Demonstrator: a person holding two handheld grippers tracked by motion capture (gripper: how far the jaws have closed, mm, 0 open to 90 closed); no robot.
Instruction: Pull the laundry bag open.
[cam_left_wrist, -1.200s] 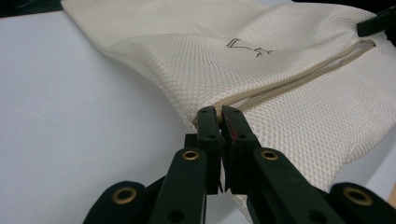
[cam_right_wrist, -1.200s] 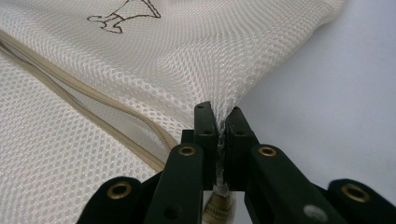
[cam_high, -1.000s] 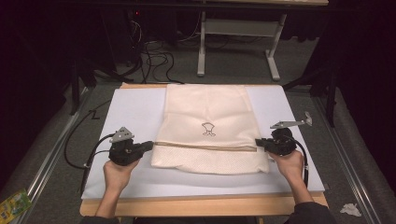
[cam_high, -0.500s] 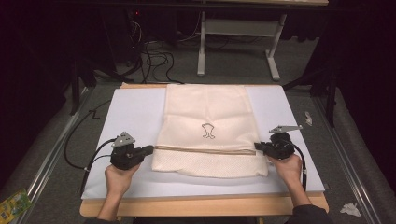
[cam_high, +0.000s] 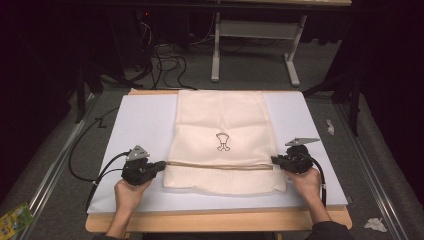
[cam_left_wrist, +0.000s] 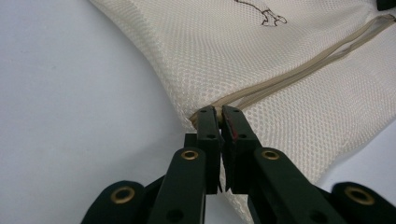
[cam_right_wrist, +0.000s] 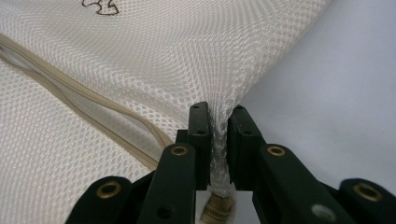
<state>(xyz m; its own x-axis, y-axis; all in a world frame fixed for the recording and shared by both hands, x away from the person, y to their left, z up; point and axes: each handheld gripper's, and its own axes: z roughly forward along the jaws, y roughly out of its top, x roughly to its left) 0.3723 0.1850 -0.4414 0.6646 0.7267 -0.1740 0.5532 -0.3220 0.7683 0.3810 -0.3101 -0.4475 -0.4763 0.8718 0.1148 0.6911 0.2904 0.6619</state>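
While the mesh bag (cam_high: 222, 145) lies flat on the white board (cam_high: 140, 125), the left gripper (cam_left_wrist: 218, 114) stays clamped on its left edge (at the zipper), and the right gripper (cam_right_wrist: 218, 116), jaws just easing apart, still has mesh bunched between them.

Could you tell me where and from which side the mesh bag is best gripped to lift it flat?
Probably grip the mesh bag at both side edges, at the ends of the zip, coming in level from outside, as the left gripper and right gripper do. The flat cloth offers thin edges there, and the zip line stiffens it.
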